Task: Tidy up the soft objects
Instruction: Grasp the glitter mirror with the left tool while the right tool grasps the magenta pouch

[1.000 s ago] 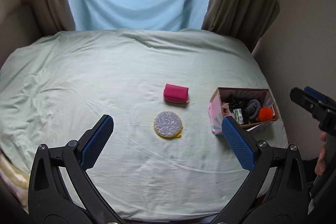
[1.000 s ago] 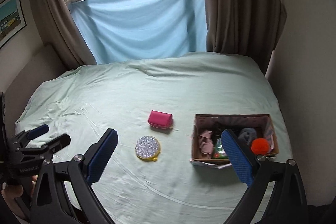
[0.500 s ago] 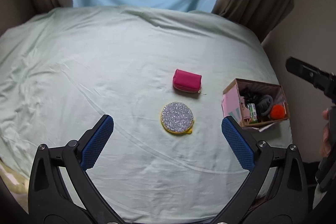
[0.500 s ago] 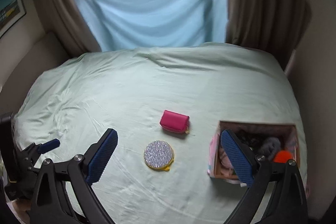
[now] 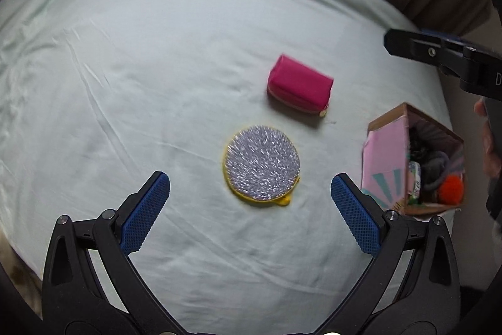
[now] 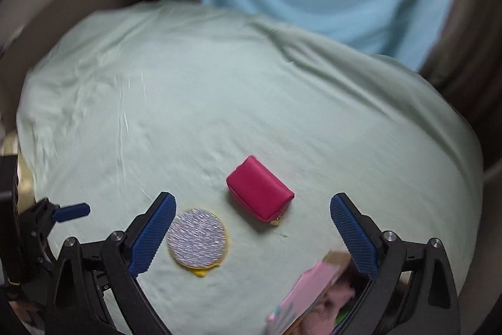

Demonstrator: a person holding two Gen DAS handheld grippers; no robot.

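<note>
Squarely between left tool's (image 5: 250, 197) fingers: round pad (image 5: 262, 163)

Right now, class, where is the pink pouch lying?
The pink pouch lies on the bed sheet near its middle, just beyond the round silver pad and left of the box, untouched.

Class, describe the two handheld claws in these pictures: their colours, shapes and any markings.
Both look alike. The left claw and the right claw each have two black angular arms with triangular cut-outs and silver pivot bolts, tipped with blue pads textured in a fine grid. From the left view, the right claw's black body carries a white letter, partly cut off.
</note>
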